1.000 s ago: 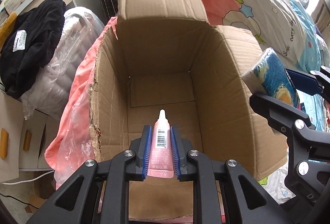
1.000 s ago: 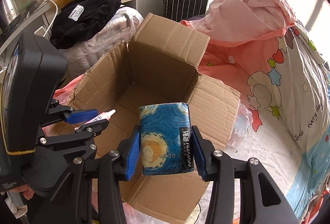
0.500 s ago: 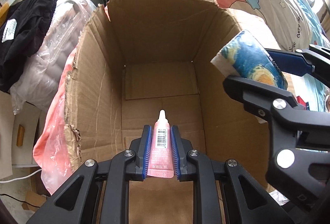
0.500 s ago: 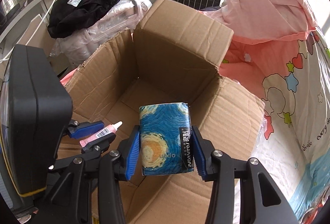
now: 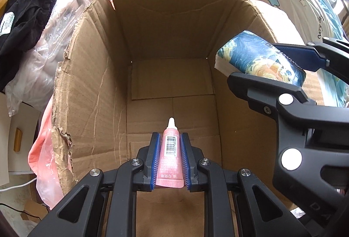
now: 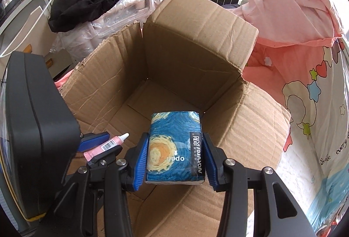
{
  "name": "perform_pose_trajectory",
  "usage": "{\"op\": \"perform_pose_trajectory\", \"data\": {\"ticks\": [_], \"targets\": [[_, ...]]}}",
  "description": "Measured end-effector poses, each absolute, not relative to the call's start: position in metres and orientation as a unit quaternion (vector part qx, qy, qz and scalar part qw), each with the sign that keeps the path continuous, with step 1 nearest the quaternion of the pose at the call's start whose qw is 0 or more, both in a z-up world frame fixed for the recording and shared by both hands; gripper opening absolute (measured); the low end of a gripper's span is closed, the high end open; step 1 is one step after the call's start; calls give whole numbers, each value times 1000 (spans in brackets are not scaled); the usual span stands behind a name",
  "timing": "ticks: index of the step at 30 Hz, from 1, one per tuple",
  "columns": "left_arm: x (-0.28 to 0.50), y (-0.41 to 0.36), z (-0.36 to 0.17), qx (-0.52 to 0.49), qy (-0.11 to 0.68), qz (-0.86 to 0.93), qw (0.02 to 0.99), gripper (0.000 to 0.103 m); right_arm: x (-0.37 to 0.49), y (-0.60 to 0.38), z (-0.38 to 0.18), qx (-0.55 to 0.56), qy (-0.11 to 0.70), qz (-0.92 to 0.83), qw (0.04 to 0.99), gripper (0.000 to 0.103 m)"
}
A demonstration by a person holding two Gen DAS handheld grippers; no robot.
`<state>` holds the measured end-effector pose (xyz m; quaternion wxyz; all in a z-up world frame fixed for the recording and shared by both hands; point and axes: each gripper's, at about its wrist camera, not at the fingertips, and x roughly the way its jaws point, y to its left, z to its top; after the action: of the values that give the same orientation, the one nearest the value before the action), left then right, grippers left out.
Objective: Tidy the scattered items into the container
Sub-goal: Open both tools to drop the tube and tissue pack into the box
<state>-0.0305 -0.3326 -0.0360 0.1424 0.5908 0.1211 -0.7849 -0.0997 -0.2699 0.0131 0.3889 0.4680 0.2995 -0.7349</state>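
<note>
I have my left gripper (image 5: 170, 149) clenched on a small pink plastic tube with a white nozzle and a barcode label (image 5: 170, 156), nozzle pointing down into the open brown corrugated cardboard box (image 5: 91, 84). My right gripper (image 6: 175, 157) grips a soft rectangular tissue pack printed with blue and yellow swirls (image 6: 174, 149), hanging over the box mouth toward the right wall, at about three o'clock from the tube in the left wrist view. The box floor looks bare. Both items sit above the opening, so I judge the step in hand to be the drop.

To do it well, I would lower each a little further and keep the tube off the torn left wall at nine o'clock. I would release one item at a time, the tube first, since the two grippers hang close together. The pack is soft and may cling to the pads, so I would part those jaws wide.
</note>
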Motion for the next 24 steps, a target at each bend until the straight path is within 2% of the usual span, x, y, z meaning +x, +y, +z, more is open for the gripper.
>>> {"op": "perform_pose_trajectory", "data": {"ticks": [3, 4, 5, 7, 8, 16, 17, 20, 24], "targets": [[-30, -334, -34, 587, 126, -787, 145, 21, -100, -271, 12, 467, 300, -736, 389, 43], [-31, -334, -34, 586, 130, -787, 146, 31, -100, -271, 12, 466, 301, -737, 387, 43], [-31, -335, -33, 585, 136, -786, 145, 55, -100, -271, 13, 466, 300, -737, 386, 44], [-29, -336, -28, 577, 153, -791, 134, 71, -100, -272, 13, 470, 298, -734, 389, 45], [-29, -336, -26, 575, 159, -792, 131, 76, -100, -271, 13, 471, 300, -733, 388, 45], [-25, -329, -22, 570, 160, -796, 125, 78, -98, -261, 19, 471, 292, -739, 382, 50], [-25, -329, -21, 568, 158, -798, 127, 79, -98, -259, 21, 469, 291, -742, 381, 52], [-21, -326, -17, 565, 148, -801, 134, 80, -97, -254, 29, 457, 287, -755, 373, 68], [-19, -326, -8, 562, 145, -803, 138, 80, -100, -243, 38, 459, 266, -760, 375, 69]]}}
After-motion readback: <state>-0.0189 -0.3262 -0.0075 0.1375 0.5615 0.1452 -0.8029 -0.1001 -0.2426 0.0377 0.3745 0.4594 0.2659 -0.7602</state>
